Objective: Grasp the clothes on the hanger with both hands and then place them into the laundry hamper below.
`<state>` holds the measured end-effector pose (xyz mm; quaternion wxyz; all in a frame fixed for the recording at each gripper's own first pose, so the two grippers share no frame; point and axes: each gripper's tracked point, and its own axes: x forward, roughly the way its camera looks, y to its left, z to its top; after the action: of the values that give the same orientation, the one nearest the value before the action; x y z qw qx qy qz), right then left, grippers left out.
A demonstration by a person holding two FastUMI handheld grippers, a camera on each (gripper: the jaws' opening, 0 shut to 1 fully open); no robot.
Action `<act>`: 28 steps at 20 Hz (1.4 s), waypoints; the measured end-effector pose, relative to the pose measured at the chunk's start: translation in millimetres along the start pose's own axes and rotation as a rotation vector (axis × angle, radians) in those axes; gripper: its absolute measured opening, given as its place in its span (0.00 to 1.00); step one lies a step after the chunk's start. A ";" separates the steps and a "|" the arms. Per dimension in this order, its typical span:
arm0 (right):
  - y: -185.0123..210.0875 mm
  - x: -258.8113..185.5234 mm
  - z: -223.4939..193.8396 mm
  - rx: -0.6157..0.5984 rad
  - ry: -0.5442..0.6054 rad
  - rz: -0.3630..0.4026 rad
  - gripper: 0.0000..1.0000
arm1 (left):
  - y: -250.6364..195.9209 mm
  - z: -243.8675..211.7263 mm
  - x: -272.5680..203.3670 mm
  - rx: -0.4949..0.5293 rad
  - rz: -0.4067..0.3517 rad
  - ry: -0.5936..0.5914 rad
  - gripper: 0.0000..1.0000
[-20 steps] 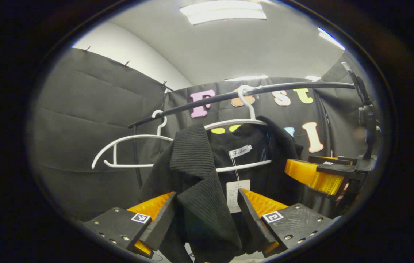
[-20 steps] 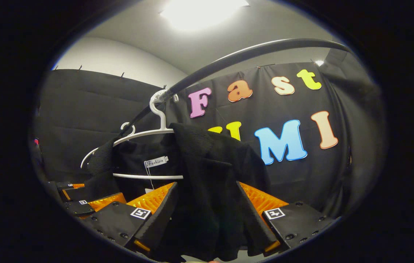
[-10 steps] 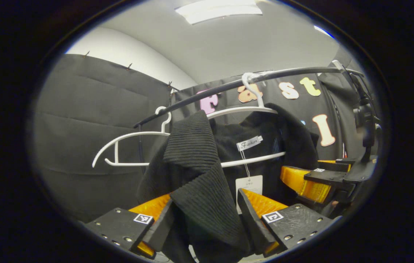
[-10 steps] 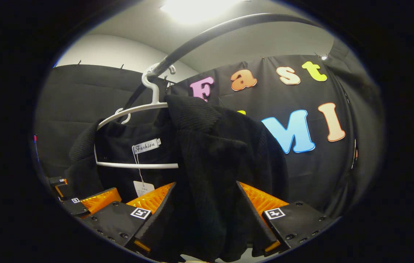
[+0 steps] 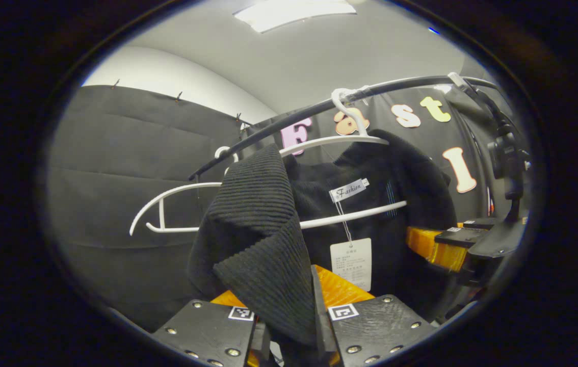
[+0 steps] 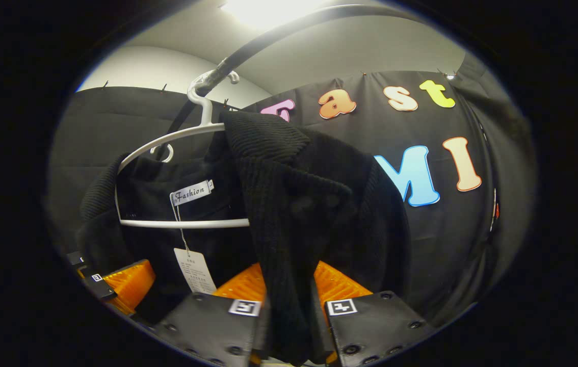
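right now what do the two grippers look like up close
Each gripper, left gripper and right gripper, has two black textured finger blocks with silver screws, and a small square black-and-white marker on each block.

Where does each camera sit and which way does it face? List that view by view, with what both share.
Left gripper view: rides the left gripper, looking up along its fingers, shut on the black garment's ribbed front edge; the right gripper shows farther off.
Right gripper view: rides the right gripper, looking up, fingers shut on the garment's other front edge; the left gripper shows low at left.
Shared: garment, white hanger, hang tag, black rail.
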<state>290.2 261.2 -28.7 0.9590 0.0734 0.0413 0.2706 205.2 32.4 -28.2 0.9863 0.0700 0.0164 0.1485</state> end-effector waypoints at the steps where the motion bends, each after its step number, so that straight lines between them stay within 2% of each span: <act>1: -0.8 0.7 0.8 0.002 -0.003 -0.005 0.19 | 0.3 -1.5 2.1 0.000 -0.004 0.002 0.41; 2: 1.1 -1.5 2.0 0.005 -0.005 0.000 0.16 | -0.7 -0.9 1.4 -0.004 -0.020 0.002 0.41; 3: 1.1 0.0 3.9 -0.004 -0.014 0.001 0.14 | -5.9 -0.7 1.0 -0.012 -0.056 0.000 0.34; 4: -6.1 -5.4 7.3 -0.012 -0.030 -0.027 0.14 | 2.1 0.6 0.8 0.002 -0.028 -0.005 0.27; 5: -5.6 -4.6 9.8 -0.009 -0.037 -0.014 0.05 | 11.8 0.2 0.7 0.007 -0.006 -0.004 0.20; 7: -11.1 -5.0 14.7 -0.012 -0.051 -0.038 0.05 | 6.4 3.2 -3.4 -0.021 -0.048 -0.013 0.06; 8: -17.4 -4.0 18.6 -0.023 -0.065 -0.059 0.05 | 7.8 7.7 -5.8 -0.023 -0.038 -0.020 0.04; 9: -22.6 -4.3 22.8 -0.035 -0.079 -0.076 0.05 | 4.9 8.5 -7.8 -0.023 -0.061 -0.021 0.01; 13: -38.2 -13.8 46.3 -0.109 -0.156 -0.140 0.02 | 3.8 32.1 -23.0 -0.012 -0.092 -0.056 0.01; 14: -41.3 -18.2 52.8 -0.123 -0.175 -0.154 0.05 | 5.1 39.2 -26.5 -0.011 -0.094 -0.069 0.01; 19: -61.3 -30.6 84.1 -0.170 -0.252 -0.202 0.05 | 16.0 75.3 -37.8 -0.022 -0.092 -0.121 0.01; 26: -89.6 -38.0 123.5 -0.225 -0.342 -0.255 0.07 | 57.2 126.9 -45.5 0.006 -0.044 -0.204 0.01; 28: -97.9 -37.1 133.4 -0.246 -0.367 -0.270 0.02 | 70.0 136.1 -42.0 0.019 -0.023 -0.221 0.01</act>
<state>324.7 143.4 88.3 0.9796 -0.0019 -0.1573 0.1253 152.0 68.1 117.0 0.9830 0.0949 -0.0903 0.1285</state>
